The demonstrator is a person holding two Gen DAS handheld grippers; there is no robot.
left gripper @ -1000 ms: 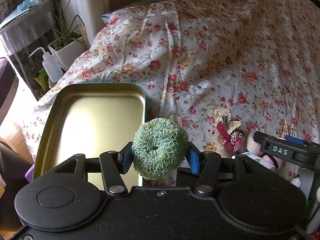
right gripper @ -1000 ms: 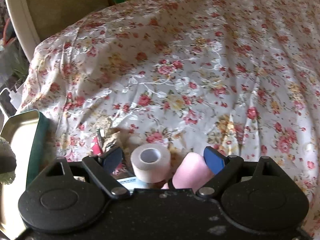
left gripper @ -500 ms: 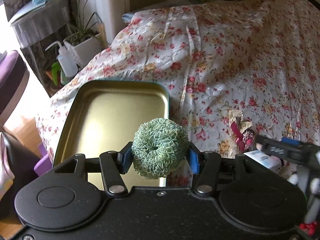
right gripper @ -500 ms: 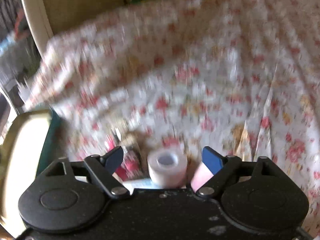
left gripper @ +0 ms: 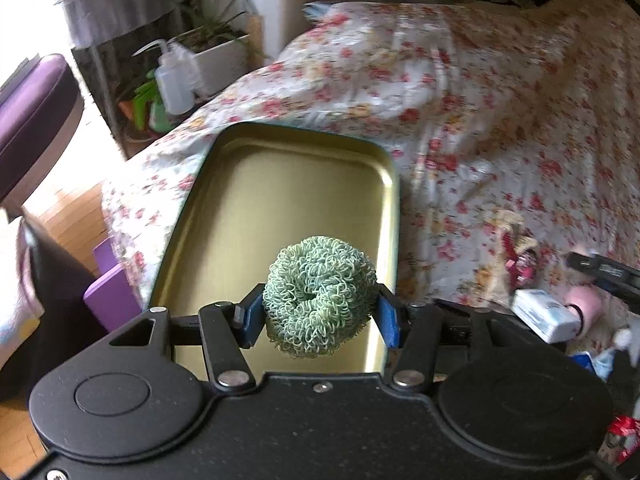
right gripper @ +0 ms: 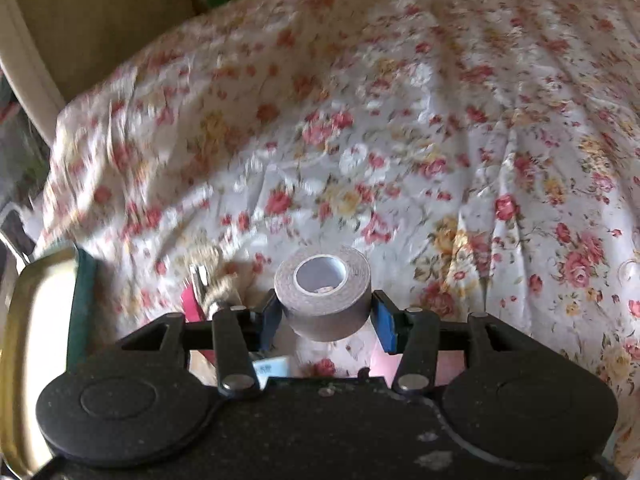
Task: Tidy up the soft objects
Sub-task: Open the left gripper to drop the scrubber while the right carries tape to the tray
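Note:
My left gripper (left gripper: 319,316) is shut on a green curly scrubber ball (left gripper: 319,296) and holds it above the near end of a gold metal tray (left gripper: 280,184) on the floral bedspread. My right gripper (right gripper: 325,318) is shut on a beige roll of tape (right gripper: 325,292) just above the bedspread. The tray's edge (right gripper: 36,312) shows at the left of the right wrist view. A pink soft roll (left gripper: 584,306) and a white packet (left gripper: 546,314) lie at the right of the left wrist view.
A lace and red-ribbon trinket (left gripper: 516,252) lies right of the tray; it also shows in the right wrist view (right gripper: 208,280). The floral bedspread (right gripper: 440,140) stretches ahead. A purple stool (left gripper: 32,104), a squeeze bottle (left gripper: 174,80) and a plant pot (left gripper: 216,60) stand beside the bed's left edge.
My left gripper moved left with the scrubber ball, now over the tray. My right gripper closed on the tape roll, which had been standing between its open jaws.

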